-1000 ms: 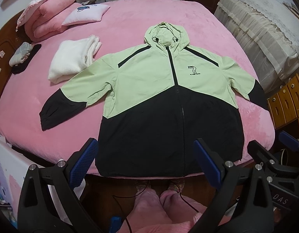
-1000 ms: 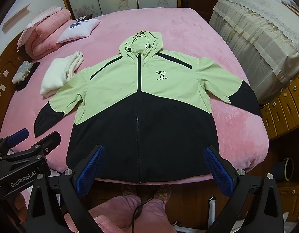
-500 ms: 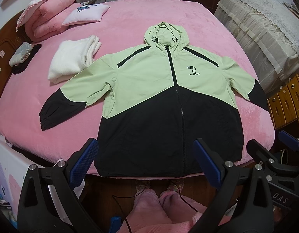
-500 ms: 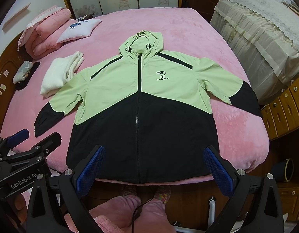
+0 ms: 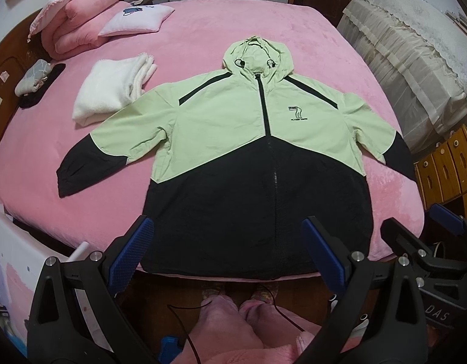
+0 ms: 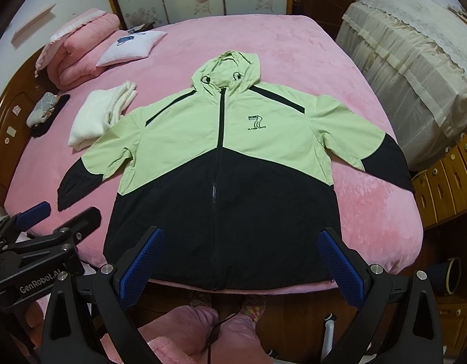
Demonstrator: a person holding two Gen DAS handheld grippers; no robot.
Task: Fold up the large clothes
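Jacket (image 5: 257, 163) lay flat, front up, zip closed, centre of frame on the pink bed (image 5: 203, 39); hood (image 5: 257, 57) toward top of frame, hem at the bed's near edge. Both sleeves were spread out to the sides: left-of-frame sleeve (image 5: 112, 148) angled down-left, black cuff resting on the bedcover; the other sleeve (image 6: 363, 145) ran to the right edge of the bed.

Progress, as judged: nothing folded yet. No sleeve brought in, no side turned over, hood not tucked. Garment looked spread and smoothed, i.e. ready for 1st fold. Whole fold sequence left to do.

Left gripper (image 5: 227, 251) was spread wide, nothing between its blue pads, held low in frame over the hem but not touching the cloth. Right gripper (image 6: 242, 261) same: wide apart, empty, above the hem.

View differences:
- Left wrist cam showed the right gripper's body at lower right of frame; right wrist cam showed the left gripper at lower left, w/ a printed label on it.
- Right wrist cam gave the right-of-frame cuff more fully, plus a dark round container (image 6: 448, 276) on the floor at lower right.
- Both showed folded white towel (image 5: 112, 91) upper left, just beside the left-of-frame sleeve; contact couldn't be told.
- Pink-clad legs at bottom centre in both.
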